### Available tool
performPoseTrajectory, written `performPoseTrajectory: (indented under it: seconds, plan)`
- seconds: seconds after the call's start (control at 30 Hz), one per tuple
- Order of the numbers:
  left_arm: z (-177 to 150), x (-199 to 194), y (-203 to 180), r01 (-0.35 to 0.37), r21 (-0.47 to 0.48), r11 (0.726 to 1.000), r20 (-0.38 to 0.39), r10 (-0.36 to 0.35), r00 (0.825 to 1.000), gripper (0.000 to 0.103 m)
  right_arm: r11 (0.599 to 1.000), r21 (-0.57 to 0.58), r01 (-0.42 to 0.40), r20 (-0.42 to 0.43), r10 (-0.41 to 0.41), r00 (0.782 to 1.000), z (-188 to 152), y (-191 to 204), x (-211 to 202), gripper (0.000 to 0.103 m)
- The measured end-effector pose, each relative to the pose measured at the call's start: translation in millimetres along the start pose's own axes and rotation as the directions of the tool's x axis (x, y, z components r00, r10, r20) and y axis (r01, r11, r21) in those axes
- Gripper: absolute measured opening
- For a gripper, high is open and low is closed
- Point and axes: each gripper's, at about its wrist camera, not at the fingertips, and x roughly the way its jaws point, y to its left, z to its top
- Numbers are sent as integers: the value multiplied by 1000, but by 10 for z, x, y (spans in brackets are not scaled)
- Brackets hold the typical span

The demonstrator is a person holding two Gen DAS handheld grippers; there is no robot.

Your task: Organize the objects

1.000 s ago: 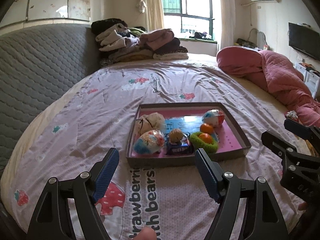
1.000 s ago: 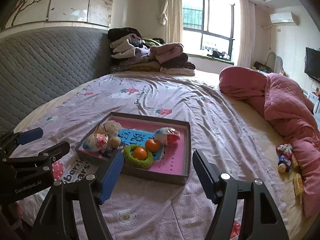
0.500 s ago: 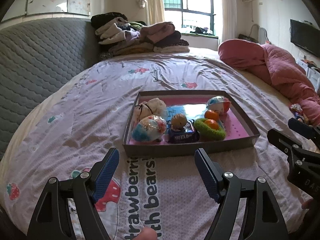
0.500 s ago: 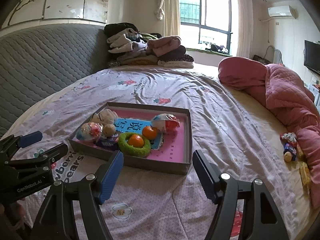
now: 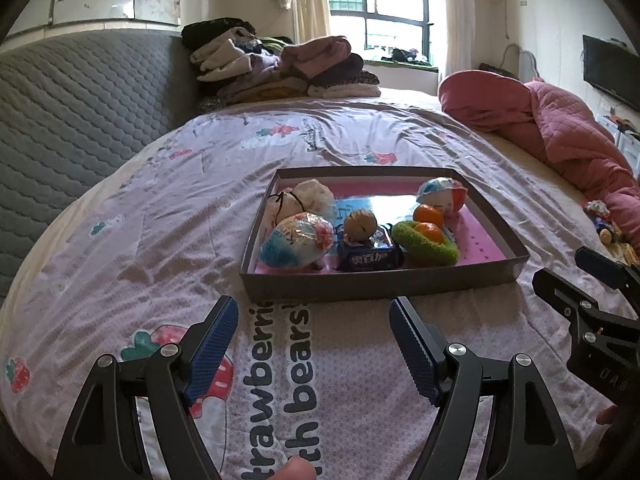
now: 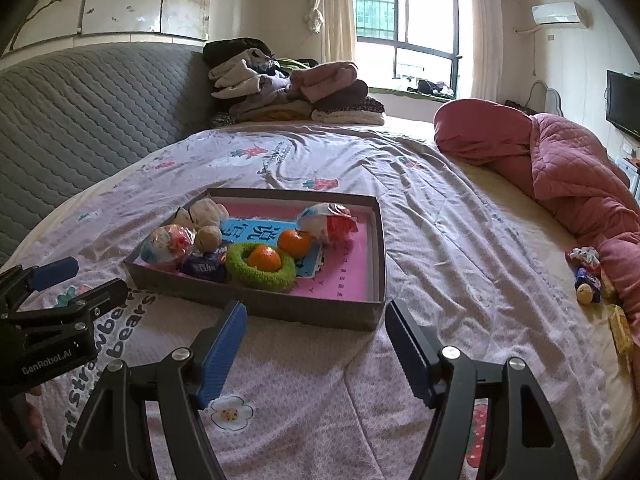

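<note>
Bedroom, daylit: bed (image 6: 420,208) under a lilac sheet printed with strawberries and lettering; grey quilted headboard (image 6: 88,120) to the left; folded clothes (image 6: 288,88) stacked at the far end below the window; pink quilt (image 6: 560,160) bunched along the right edge.

Item 1. Shallow grey box tray (image 5: 372,286), pink-lined, lying flat on the sheet near the foot of the bed. Contents:
- green fuzzy ring (image 6: 260,276) with one orange (image 6: 264,258) seated in it;
- second orange (image 6: 294,242) just behind the ring;
- two foil-wrapped balls, one at the near left corner (image 5: 298,240), one toward the far right (image 5: 442,196);
- cream drawstring pouch (image 5: 308,198), far left;
- walnut (image 5: 360,226) resting on a dark blue snack packet (image 5: 368,258).

Item 2. Loose wrapped sweets and a small nut (image 6: 586,276) on the sheet beside the pink quilt, well apart from the tray.

Item 3. Left hand-held gripper (image 5: 312,332), fingers spread wide, nothing between them, hovering just short of the tray's near wall.

Item 4. Right hand-held gripper (image 6: 314,332), likewise spread and empty, facing the tray's near right corner.
</note>
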Motion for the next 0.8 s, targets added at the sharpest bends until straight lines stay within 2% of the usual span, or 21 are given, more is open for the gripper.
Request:
performPoseTrajectory:
  seconds: [0.8]
  plan:
    - [-143,168,38,6,-9,1000,-11,-6,1000,79,1000,14,12,-7,-11,1000,-171,-17,141,71]
